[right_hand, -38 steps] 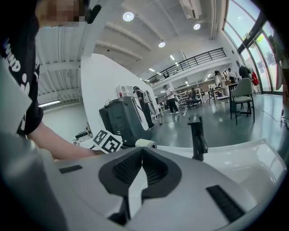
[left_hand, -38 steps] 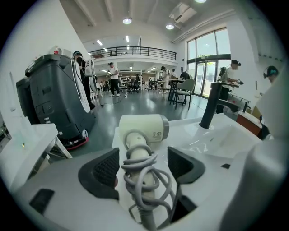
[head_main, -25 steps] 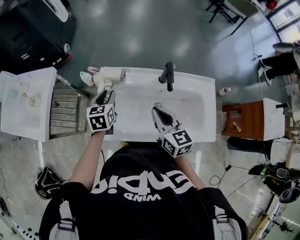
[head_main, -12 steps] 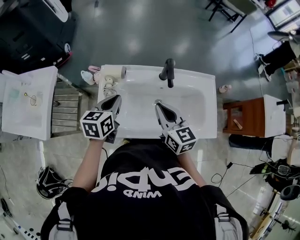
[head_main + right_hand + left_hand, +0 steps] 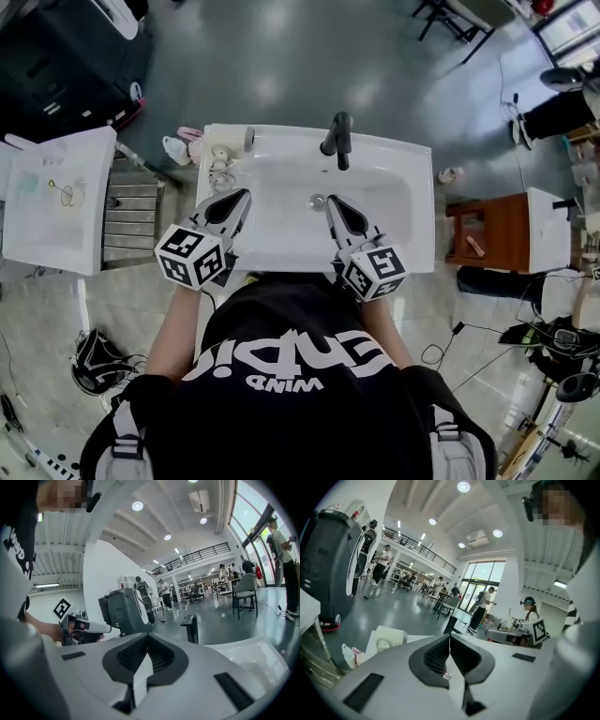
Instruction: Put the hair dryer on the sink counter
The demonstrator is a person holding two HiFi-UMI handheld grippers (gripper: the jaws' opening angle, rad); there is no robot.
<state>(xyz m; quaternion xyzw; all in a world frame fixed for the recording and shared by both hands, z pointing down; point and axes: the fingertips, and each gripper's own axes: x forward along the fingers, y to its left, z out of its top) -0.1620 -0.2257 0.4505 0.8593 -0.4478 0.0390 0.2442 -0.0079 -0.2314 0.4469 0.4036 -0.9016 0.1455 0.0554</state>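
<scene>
Black ribbed jaws are clenched on nothing on both sides. The white-bodied left gripper (image 5: 450, 638) shows its faces pressed flat together with only air beyond, and the matching right gripper (image 5: 147, 639) is likewise sealed and empty. Seen from the head view, the left gripper (image 5: 242, 197) hovers over the front-left shoulder of the glossy white ceramic sink counter (image 5: 412, 159), tips aimed toward 1 o'clock. The right gripper (image 5: 331, 202) hangs over the basin (image 5: 375, 211), just beside the round metal drain (image 5: 317, 200). The cream-white plastic hair dryer (image 5: 228, 141) lies on the counter's rear-left corner, at roughly 12 o'clock from the left jaws and apart from them. From the right jaws it sits at 10 o'clock, across the basin, so the left gripper is plainly the nearer. Its barrel runs along the 9-to-3 line, parallel to the counter's back edge, the greyer nozzle end pointing to 3 o'clock toward the dark metal faucet (image 5: 336, 145). The handle appears to drop toward 6 o'clock, though it is too small to read with confidence. In the left gripper view the hair dryer (image 5: 386, 641) peeks over the gripper body at 9 o'clock of the tips. The placing looks complete; any fresh grasp would likely fall to the left gripper, reaching ahead and closing across the handle.
</scene>
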